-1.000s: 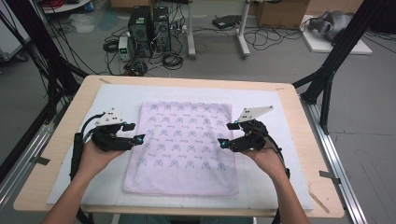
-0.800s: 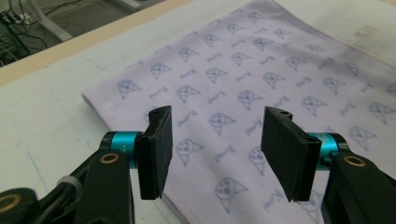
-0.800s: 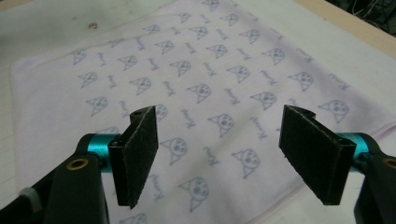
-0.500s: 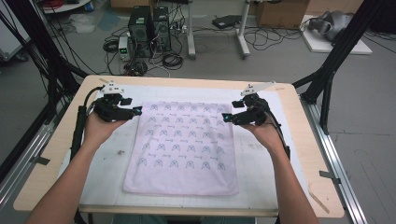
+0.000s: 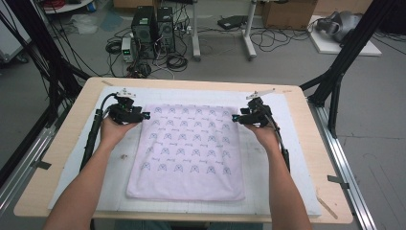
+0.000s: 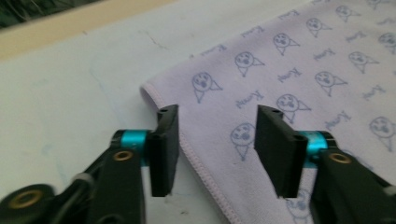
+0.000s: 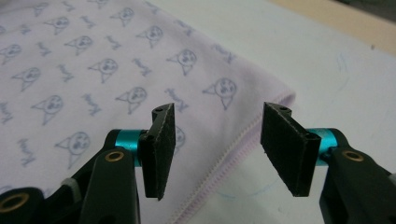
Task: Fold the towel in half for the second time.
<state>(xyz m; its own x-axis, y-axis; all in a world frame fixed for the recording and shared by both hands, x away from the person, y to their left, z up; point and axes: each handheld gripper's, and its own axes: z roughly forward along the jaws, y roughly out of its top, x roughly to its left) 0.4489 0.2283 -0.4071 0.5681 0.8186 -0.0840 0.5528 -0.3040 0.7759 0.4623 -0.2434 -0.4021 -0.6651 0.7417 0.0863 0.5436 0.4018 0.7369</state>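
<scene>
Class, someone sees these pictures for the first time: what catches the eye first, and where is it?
A pale lilac towel printed with small cartoon faces lies flat on the white mat at the table's middle. The left gripper and the right gripper sit at its two far corners, jaws apart astride the hemmed edges.

Black jaws — teal collars, brass screws
</scene>
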